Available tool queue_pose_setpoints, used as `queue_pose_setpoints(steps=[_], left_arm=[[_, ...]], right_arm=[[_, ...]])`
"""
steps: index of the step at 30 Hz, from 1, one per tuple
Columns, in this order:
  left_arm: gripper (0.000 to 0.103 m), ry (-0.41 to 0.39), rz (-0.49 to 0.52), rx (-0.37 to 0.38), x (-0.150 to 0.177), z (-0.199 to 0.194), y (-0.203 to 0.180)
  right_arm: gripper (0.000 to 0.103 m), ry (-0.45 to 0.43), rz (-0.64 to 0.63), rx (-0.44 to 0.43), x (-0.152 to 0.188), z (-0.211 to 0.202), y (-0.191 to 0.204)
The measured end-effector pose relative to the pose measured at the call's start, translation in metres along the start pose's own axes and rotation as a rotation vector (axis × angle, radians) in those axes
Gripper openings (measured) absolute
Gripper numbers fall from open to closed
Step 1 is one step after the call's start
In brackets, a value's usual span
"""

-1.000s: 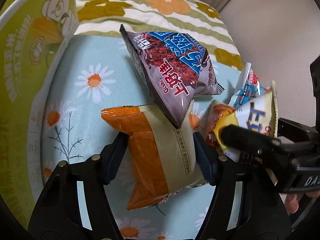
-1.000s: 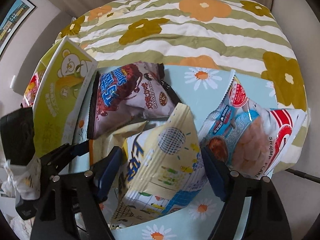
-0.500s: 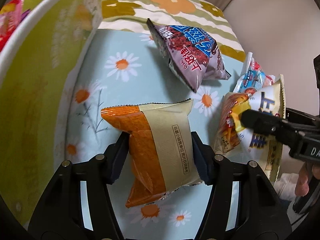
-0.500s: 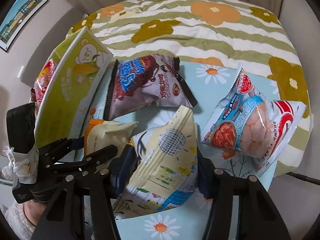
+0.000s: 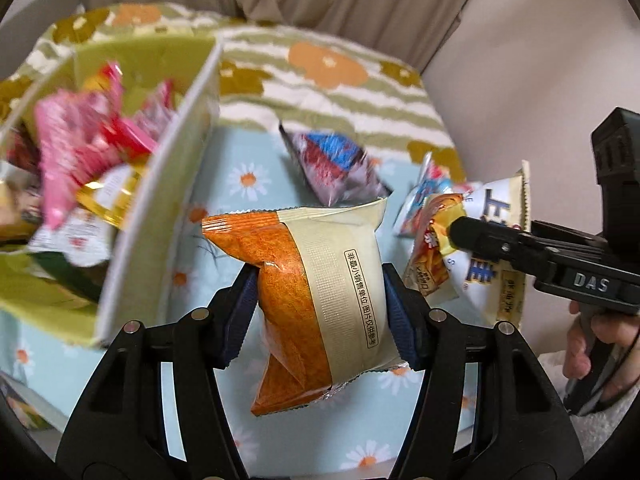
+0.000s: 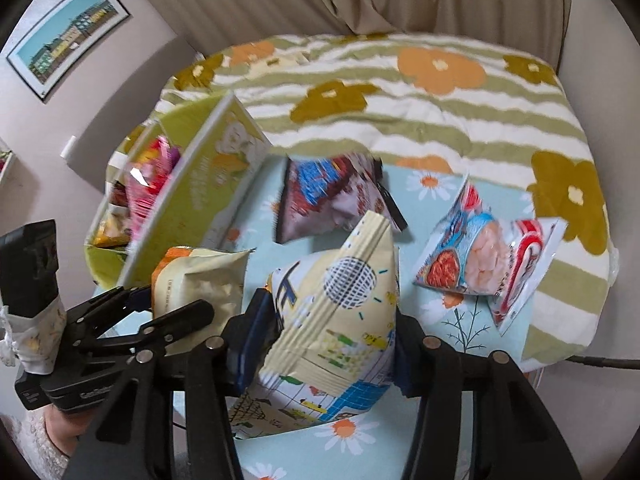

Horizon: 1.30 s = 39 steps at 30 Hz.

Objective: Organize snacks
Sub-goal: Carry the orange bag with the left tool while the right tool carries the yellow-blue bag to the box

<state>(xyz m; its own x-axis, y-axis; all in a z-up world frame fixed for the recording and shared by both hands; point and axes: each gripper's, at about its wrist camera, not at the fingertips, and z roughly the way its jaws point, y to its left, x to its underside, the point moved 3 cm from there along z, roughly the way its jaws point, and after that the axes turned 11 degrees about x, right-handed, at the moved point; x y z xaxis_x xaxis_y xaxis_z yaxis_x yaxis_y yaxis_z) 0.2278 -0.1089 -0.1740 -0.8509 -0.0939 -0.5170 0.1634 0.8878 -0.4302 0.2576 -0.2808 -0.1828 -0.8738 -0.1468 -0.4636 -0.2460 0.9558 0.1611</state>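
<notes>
A: Why are both bags held aloft?

B: Likely bound for the green box [image 5: 160,216] at ten o'clock. Left gripper [image 5: 320,312] pinches the orange packet [image 5: 296,300]; right gripper [image 6: 324,344] squeezes the cream packet [image 6: 344,320].

A: And the box's contents?

B: Blurred; pink wrappers, perhaps.

I count four snack bags [image 6: 336,320] outside one green box [image 6: 208,184] (its blurred contents uncountable), and two grippers [image 5: 316,300].

Motion blurs the pink packets [image 5: 86,148] inside the green box [image 5: 160,216]; the purple snack bag [image 6: 328,196] lettering smears unreadable; the framed picture [image 6: 66,38] is too small to tell.
</notes>
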Motion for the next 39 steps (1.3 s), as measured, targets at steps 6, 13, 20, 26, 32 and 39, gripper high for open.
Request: queue_pose_setpoints(steps=[6, 13, 20, 26, 32, 39], left_arm=[[0.057, -0.118, 0.010, -0.024, -0.007, -0.074, -0.011], [0.057, -0.221, -0.004, -0.057, -0.019, -0.142, -0.001], [0.057, -0.276, -0.024, -0.071, -0.044, -0.182, 0.043], [0.057, -0.280, -0.018, -0.075, -0.086, -0.191, 0.099], [0.057, -0.245, -0.034, -0.046, -0.138, -0.175, 0.161], [0.057, -0.142, -0.010, -0.014, -0.195, -0.118, 0.226]], right_arm=[[0.049, -0.101, -0.040, -0.046, -0.009, -0.047, 0.024], [0.049, -0.188, -0.079, -0.111, -0.027, -0.082, 0.061], [0.049, -0.246, -0.112, -0.153, -0.055, -0.096, 0.105], [0.049, -0.289, -0.129, -0.137, -0.096, -0.090, 0.149], [0.049, -0.279, -0.119, -0.108, -0.137, -0.063, 0.182], [0.049, -0.242, -0.054, -0.057, -0.175, -0.016, 0.203]])
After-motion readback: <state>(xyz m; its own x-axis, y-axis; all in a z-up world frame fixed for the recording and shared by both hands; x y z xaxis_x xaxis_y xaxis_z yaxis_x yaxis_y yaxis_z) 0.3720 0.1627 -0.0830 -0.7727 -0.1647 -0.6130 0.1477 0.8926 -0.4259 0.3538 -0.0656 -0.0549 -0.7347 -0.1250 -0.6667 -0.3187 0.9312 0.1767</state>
